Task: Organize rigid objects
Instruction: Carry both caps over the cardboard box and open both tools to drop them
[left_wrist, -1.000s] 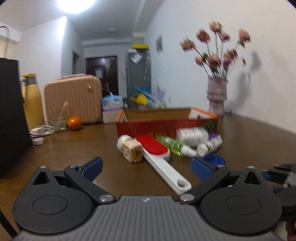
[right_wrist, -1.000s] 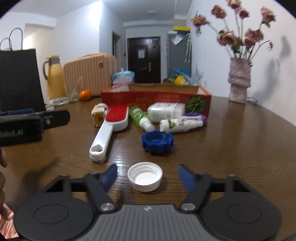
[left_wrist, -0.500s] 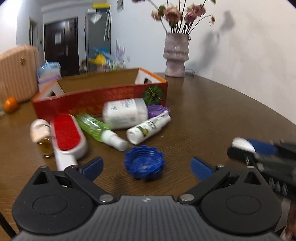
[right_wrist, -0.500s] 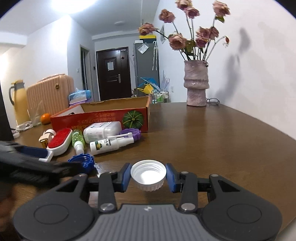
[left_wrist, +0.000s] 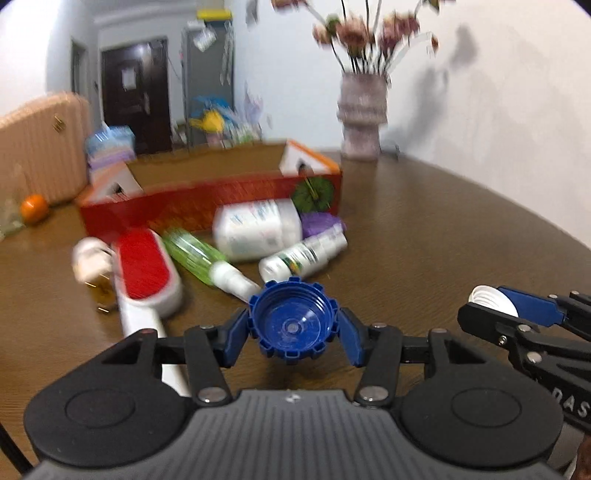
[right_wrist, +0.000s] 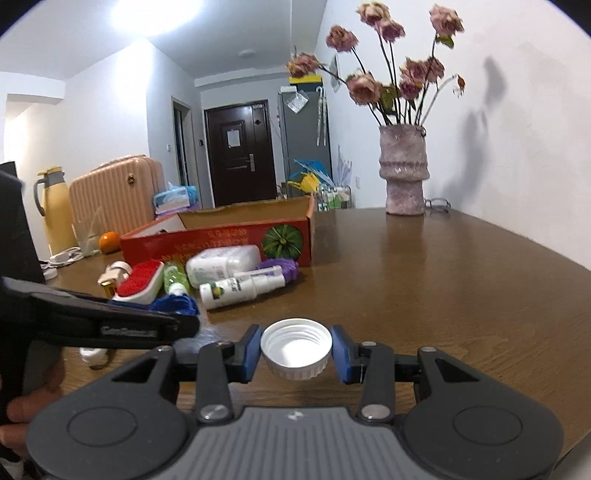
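1. Since half a second ago the left gripper (left_wrist: 293, 329) has gone from spread wide behind the blue cap (left_wrist: 292, 322) to pinching it by its sides, open side up.
2. The right gripper (right_wrist: 296, 355) still clamps the white cap (right_wrist: 296, 349), just above the tabletop (right_wrist: 443, 280).
3. Ahead of both grippers lie a white bottle (left_wrist: 258, 229), spray bottle (left_wrist: 304, 254), green bottle (left_wrist: 201, 258) and red brush (left_wrist: 146, 275), just before the red box (right_wrist: 221, 232).
4. The right gripper shows at the left gripper's right.
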